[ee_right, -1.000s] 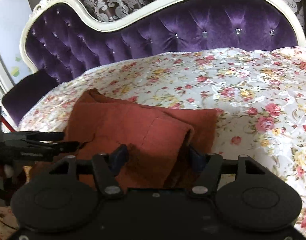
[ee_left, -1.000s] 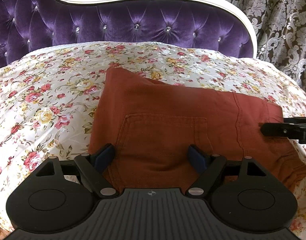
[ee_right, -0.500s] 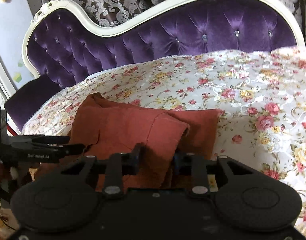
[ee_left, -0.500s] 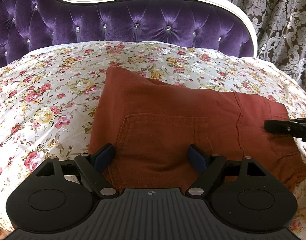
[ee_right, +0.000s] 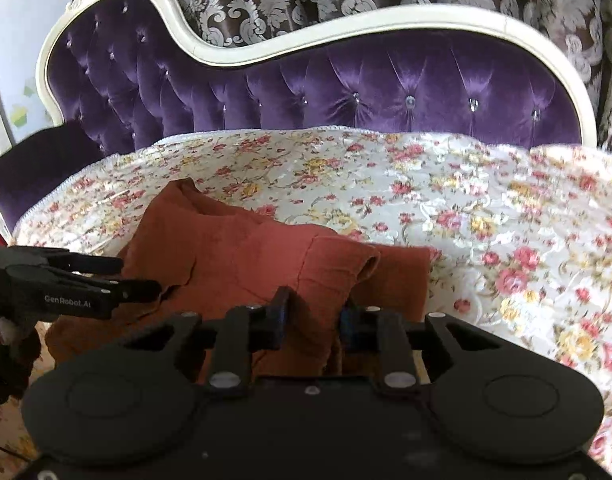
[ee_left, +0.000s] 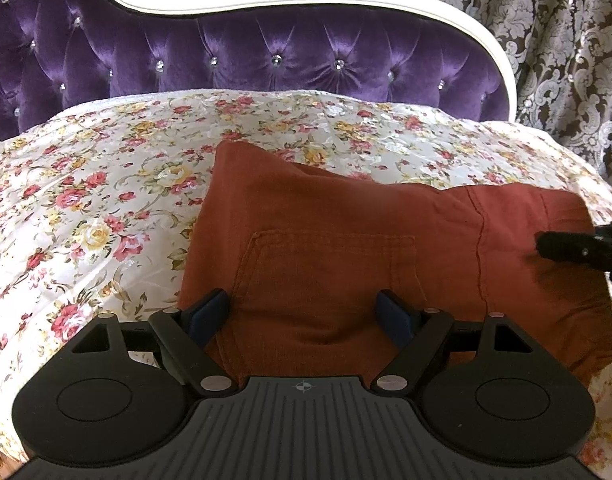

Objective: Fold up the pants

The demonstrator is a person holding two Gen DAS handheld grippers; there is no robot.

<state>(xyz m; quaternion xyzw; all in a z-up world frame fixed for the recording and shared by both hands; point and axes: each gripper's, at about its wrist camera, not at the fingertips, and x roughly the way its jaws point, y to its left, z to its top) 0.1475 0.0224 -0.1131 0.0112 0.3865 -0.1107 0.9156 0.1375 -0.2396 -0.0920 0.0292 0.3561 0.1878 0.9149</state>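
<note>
Rust-red pants (ee_left: 345,248) lie folded on the floral bed (ee_left: 86,208), long axis running left to right across our near edge. Our left gripper (ee_left: 304,314) sits spread over the pocket, while our right gripper (ee_right: 311,314) pinches the raised right-end fold.

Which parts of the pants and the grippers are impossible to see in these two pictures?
- Near edge of the pants, left wrist view: hidden behind the left gripper, whose own body covers it.
- Cloth between the pads of the right gripper, right wrist view: in shadow.
- Right gripper, left wrist view: cut off by the right edge.
</note>
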